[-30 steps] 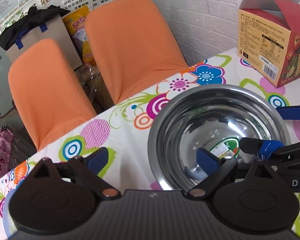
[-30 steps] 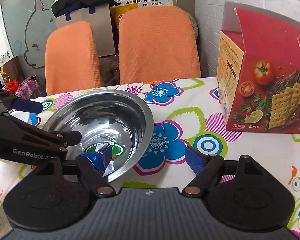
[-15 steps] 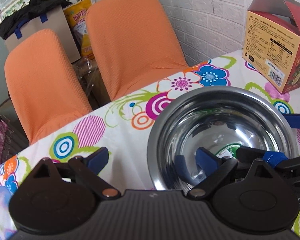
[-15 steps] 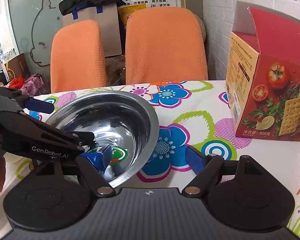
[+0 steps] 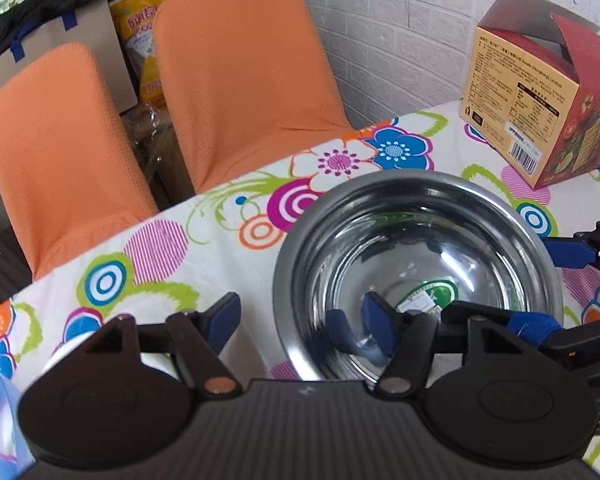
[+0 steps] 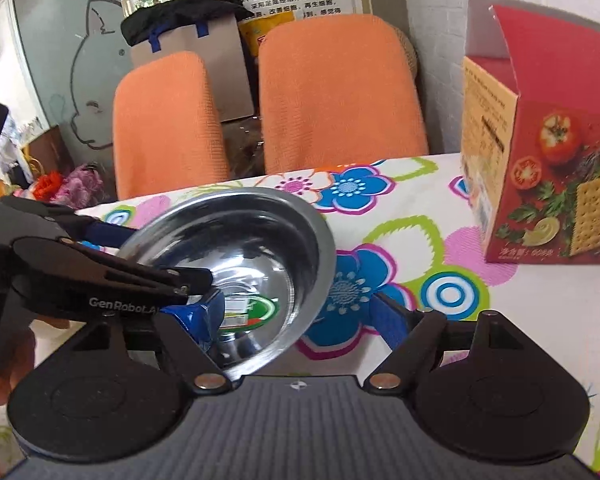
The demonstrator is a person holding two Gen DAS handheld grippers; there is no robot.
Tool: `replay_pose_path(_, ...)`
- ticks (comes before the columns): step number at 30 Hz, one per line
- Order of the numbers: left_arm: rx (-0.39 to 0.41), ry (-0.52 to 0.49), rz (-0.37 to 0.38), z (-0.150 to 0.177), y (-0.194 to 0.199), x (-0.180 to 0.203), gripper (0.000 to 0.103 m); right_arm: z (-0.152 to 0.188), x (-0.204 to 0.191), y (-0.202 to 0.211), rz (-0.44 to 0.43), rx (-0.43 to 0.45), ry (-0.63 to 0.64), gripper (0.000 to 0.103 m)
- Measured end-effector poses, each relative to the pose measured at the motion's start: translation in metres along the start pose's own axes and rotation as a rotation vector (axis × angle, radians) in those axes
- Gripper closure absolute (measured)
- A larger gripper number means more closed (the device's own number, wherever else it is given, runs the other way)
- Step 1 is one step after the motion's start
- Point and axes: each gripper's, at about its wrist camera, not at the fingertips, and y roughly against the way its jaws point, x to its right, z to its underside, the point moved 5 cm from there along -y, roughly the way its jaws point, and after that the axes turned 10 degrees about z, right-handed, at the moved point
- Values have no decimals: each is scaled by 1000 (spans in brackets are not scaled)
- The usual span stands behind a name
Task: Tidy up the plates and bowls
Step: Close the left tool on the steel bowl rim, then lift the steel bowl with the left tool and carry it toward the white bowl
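A stainless steel bowl is sitting on the flower-patterned desk, with a green-and-white sticker on its inner bottom. The left tool is standing wide open, straddling the bowl's near-left rim: one blue-padded finger is reaching inside the bowl and the other is staying outside over the desk. It is gripping nothing. The right tool is likewise spread wide across the bowl's near-right rim, with its left finger inside the bowl and its right finger outside above the cloth, and it is clamping nothing. Inside the bowl, the two tools' inner fingers are lying close together. A red cracker box is standing on the desk well to the right of the bowl. Two orange chairs are standing behind the desk.
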Motion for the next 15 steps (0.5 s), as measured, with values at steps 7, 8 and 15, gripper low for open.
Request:
replay_pose_path(7,43,21,-16,2,22,0,14,-15,-1,30,17,75,-1,36)
replay_pose_path(8,50,38,-2,3,28,0,13,-16,1,37,9,81,-14,36)
replay_pose_path(15,82,120,-8,18,100,-1,12,-11,-7,83,-28,115,-23,36)
